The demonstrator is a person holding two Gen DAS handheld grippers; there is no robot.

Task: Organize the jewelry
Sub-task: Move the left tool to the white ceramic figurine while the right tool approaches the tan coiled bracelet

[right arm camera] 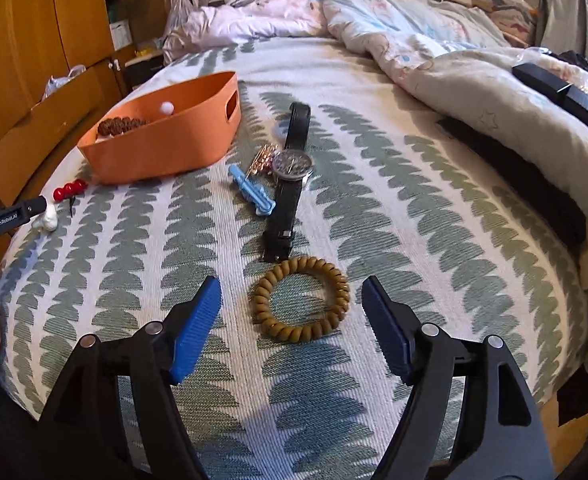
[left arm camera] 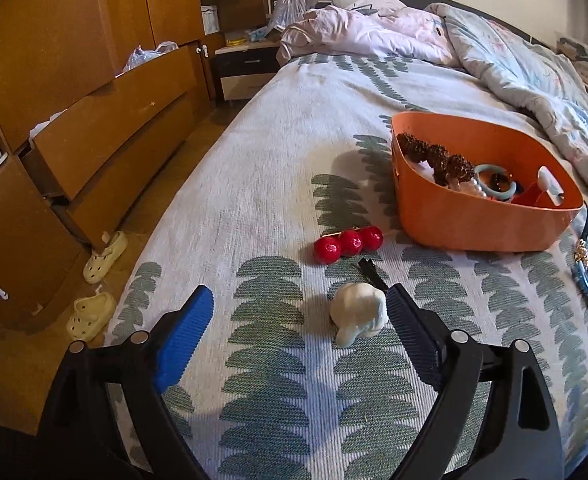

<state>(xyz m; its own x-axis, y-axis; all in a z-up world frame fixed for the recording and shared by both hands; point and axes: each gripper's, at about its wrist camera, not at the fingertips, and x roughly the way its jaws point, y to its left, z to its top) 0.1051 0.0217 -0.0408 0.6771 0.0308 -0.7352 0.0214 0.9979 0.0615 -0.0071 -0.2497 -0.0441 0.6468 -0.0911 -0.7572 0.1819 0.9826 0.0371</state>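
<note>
The right gripper is hanging with its jaws spread wide and nothing pressed between them, the blue pads sitting to either side of an olive spiral hair tie that is lying flat on the leaf-patterned bedspread, near the edge of the bed. That coil is looking light, springy and a little slick — it will likely squash and roll under a pinch, so taking it across one side of the ring, one pad inside the loop and one outside, seems safer than squeezing the whole circle. The gripper is pointing steeply down and forward over it. The left gripper is likewise standing open and empty, tilted down toward a small cream-white lumpy ornament whose far side is lying just beside, perhaps touching, the right-hand pad; it appears hard and smooth, probably light, best taken across its bulbous body. Beyond it three joined red balls and a small black clip are resting on the cover, and further out the orange basket is already holding brown beads and a pale ring — the likely destination. Past the hair tie, a black-strapped watch, a light-blue clip and a small gold piece are waiting.
</note>
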